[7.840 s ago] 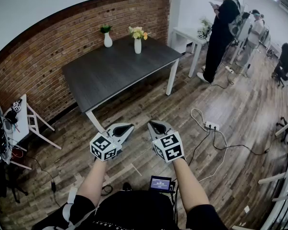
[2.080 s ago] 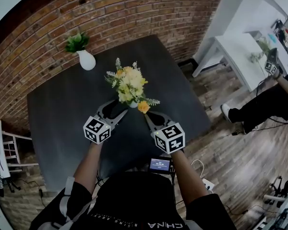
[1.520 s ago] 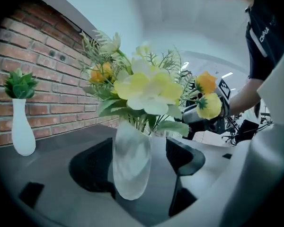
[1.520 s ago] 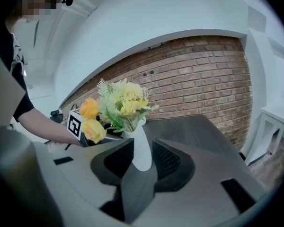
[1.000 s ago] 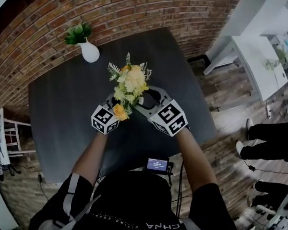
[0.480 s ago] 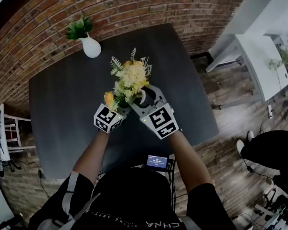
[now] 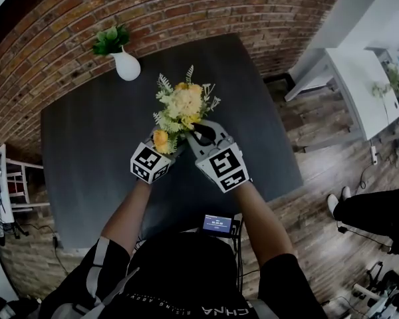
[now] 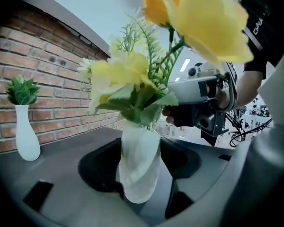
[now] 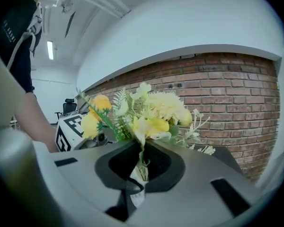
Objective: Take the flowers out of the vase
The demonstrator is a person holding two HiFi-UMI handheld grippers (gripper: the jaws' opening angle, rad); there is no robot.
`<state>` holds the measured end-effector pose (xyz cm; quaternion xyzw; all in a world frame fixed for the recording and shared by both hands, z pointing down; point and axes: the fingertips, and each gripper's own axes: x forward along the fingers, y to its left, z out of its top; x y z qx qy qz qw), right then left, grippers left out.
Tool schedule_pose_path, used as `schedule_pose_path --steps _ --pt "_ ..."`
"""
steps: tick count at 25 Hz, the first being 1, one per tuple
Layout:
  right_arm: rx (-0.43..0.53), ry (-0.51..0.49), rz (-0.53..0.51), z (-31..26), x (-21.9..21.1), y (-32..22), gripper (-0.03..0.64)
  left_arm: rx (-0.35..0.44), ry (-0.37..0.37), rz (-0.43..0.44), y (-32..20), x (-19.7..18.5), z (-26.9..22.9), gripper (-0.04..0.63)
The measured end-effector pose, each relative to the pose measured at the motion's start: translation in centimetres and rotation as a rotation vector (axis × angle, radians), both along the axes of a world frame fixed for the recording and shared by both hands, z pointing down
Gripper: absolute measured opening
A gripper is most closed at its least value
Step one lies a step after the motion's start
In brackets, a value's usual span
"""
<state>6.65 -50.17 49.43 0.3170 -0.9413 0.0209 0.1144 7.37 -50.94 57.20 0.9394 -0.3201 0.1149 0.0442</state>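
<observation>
A bunch of yellow, cream and orange flowers (image 7: 183,105) stands in a white vase (image 8: 139,169) on the dark table (image 7: 86,151). My left gripper (image 8: 141,152) is shut on the vase's body, a dark pad pressing on each side. My right gripper (image 9: 140,162) comes in from the right at the vase's neck. Its jaws have just been closing, and they now pinch the green stems (image 9: 142,170) under the blooms (image 9: 154,112). In the head view both grippers meet below the bouquet, the left gripper (image 7: 167,146) beside the right gripper (image 7: 197,134). There the vase is hidden.
A second white vase with a green plant (image 7: 123,62) stands at the table's far left corner by the brick wall (image 7: 186,12). A white table (image 7: 359,78) stands on the wooden floor to the right. A person's legs (image 7: 379,211) show at the right edge.
The right gripper's jaws have gone from wide open to closed on the stems. The bouquet has tilted slightly. The left gripper has stayed on the vase.
</observation>
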Motion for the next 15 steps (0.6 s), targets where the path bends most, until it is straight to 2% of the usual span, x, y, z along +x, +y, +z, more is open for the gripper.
schedule_pose_path --steps 4,15 --pt "-0.005 -0.037 0.007 -1.0 0.5 0.0 0.028 -0.005 0.004 0.0 0.0 0.1 0.0 0.266" --pt "0.066 -0.111 0.035 -6.0 1.9 0.3 0.023 -0.013 -0.004 -0.012 0.0 -0.1 0.2 0.267"
